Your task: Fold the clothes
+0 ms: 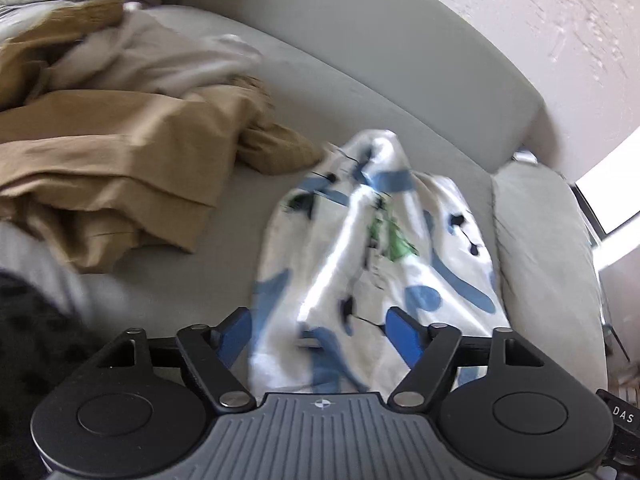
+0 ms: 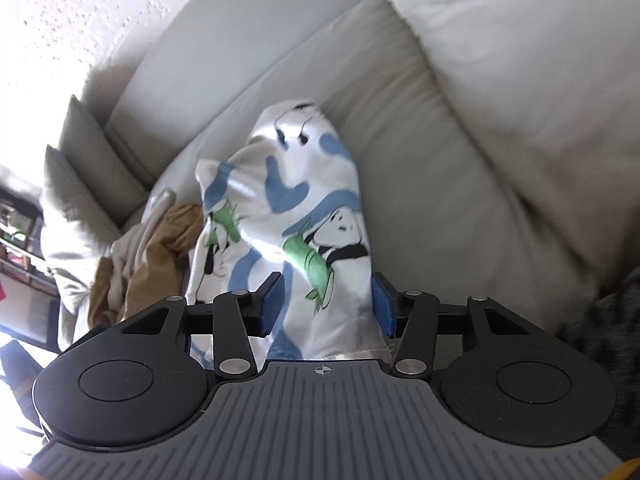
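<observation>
Hanging lengthwise ahead between both sets of blue fingers, white cartoon-print garment with blue and green patches (image 1: 372, 264) (image 2: 296, 232); left gripper (image 1: 320, 330) and right gripper (image 2: 326, 304) spread, not pinching, equally near.

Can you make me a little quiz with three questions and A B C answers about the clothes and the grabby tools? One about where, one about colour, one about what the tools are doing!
1. Where does the tan garment lie?
A. on the sofa seat
B. on the floor
C. on a chair

2. Which colour are the big blotches on the white printed cloth?
A. red
B. blue
C. yellow

3. How do both tools stand?
A. shut tight on nothing
B. out of sight
C. open, with the cloth between the fingers

Answers:
1 A, it is heaped on the grey cushion.
2 B, blue shapes show in both views.
3 C, the left tool and right tool have wide gaps filled by cloth.
</observation>
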Tool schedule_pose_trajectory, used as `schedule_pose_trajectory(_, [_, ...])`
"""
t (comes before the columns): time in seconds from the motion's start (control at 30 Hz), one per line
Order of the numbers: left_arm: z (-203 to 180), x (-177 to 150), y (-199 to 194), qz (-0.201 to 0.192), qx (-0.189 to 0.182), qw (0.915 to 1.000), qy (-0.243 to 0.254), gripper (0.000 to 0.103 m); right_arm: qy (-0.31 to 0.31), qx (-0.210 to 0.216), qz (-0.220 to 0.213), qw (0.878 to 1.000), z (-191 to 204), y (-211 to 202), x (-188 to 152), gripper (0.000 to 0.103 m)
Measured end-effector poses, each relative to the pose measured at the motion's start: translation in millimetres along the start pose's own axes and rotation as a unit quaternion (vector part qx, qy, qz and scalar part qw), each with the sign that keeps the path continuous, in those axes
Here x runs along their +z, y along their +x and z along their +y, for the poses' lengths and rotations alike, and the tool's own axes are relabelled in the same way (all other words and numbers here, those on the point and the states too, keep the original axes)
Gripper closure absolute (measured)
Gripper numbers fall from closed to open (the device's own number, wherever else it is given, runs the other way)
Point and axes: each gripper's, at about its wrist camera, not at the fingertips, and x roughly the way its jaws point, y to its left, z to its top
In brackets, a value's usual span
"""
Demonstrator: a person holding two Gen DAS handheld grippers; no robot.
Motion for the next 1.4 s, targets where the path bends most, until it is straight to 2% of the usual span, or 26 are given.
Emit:
schedule_pose_trajectory(0.03, [-4, 0, 4, 0.004, 0.010, 0.9999, 0.010, 0.050, -0.003, -0.004, -0.003, 1.000, 0, -3, -1, 0.050])
schedule_pose_trajectory(0.07, [-8, 1, 10, 0.007, 0.022, 0.9996, 0.019, 0.068, -0.007, -0.008, -0.006, 1.000, 0, -5, -1, 0.050])
schedule_pose_trajectory(0.1, [-8, 0, 12, 0.011, 0.025, 0.9994, 0.021, 0.090, -0.010, -0.012, -0.010, 1.000, -1, -8, -2, 0.050])
schedule_pose_trajectory(0.17, [-4, -1, 12, 0.013, 0.025, 0.9996, 0.008, 0.103, -0.010, -0.015, -0.013, 1.000, -3, -10, -2, 0.050])
schedule_pose_trajectory(0.3, [10, 0, 3, -0.012, 0.044, 0.9988, -0.017, 0.103, -0.005, -0.018, -0.015, 1.000, -8, -12, -1, 0.050])
schedule_pose_trajectory(0.4, [19, 1, 3, -0.010, 0.058, 0.9980, -0.023, 0.103, -0.005, -0.018, -0.016, 1.000, -9, -11, 2, 0.050])
schedule_pose_trajectory(0.47, [19, 2, 8, 0.003, 0.070, 0.9974, -0.016, 0.100, -0.010, -0.020, -0.015, 1.000, -9, -10, 4, 0.050])
schedule_pose_trajectory(0.57, [21, -1, 7, 0.020, 0.085, 0.9962, -0.008, 0.086, -0.013, -0.023, -0.010, 1.000, -7, -7, 7, 0.050])
schedule_pose_trajectory(0.6, [21, -1, 3, 0.020, 0.082, 0.9964, -0.007, 0.068, -0.014, -0.023, -0.008, 1.000, -7, -6, 8, 0.050])
schedule_pose_trajectory(0.63, [19, -1, -3, 0.013, 0.083, 0.9965, -0.005, 0.053, -0.012, -0.021, -0.006, 1.000, -8, -5, 10, 0.046])
schedule_pose_trajectory(0.67, [17, 0, -9, 0.002, 0.085, 0.9964, -0.001, 0.034, -0.009, -0.018, -0.005, 1.000, -9, -5, 13, 0.041])
schedule_pose_trajectory(0.7, [15, 2, -16, -0.016, 0.084, 0.9963, 0.010, 0.030, -0.005, -0.016, -0.005, 1.000, -11, -6, 15, 0.039])
schedule_pose_trajectory(0.8, [8, 7, -32, -0.048, 0.074, 0.9954, 0.037, 0.023, 0.005, -0.013, -0.004, 1.000, -17, -5, 23, 0.038])
schedule_pose_trajectory(0.9, [8, 22, -16, -0.020, 0.046, 0.9983, 0.031, 0.019, 0.009, -0.005, 0.004, 1.000, -19, 6, 33, 0.038])
schedule_pose_trajectory(1.1, [8, 30, 32, 0.040, 0.066, 0.9961, 0.044, 0.022, 0.014, 0.018, 0.025, 0.999, -23, 30, 52, 0.038])
schedule_pose_trajectory(1.27, [-12, 29, 50, 0.051, 0.082, 0.9894, 0.109, 0.023, 0.001, 0.035, 0.038, 0.999, -22, 54, 64, 0.038])
schedule_pose_trajectory(1.4, [-20, 32, 61, 0.058, 0.084, 0.9867, 0.126, 0.023, -0.003, 0.053, 0.049, 0.997, -20, 72, 74, 0.039])
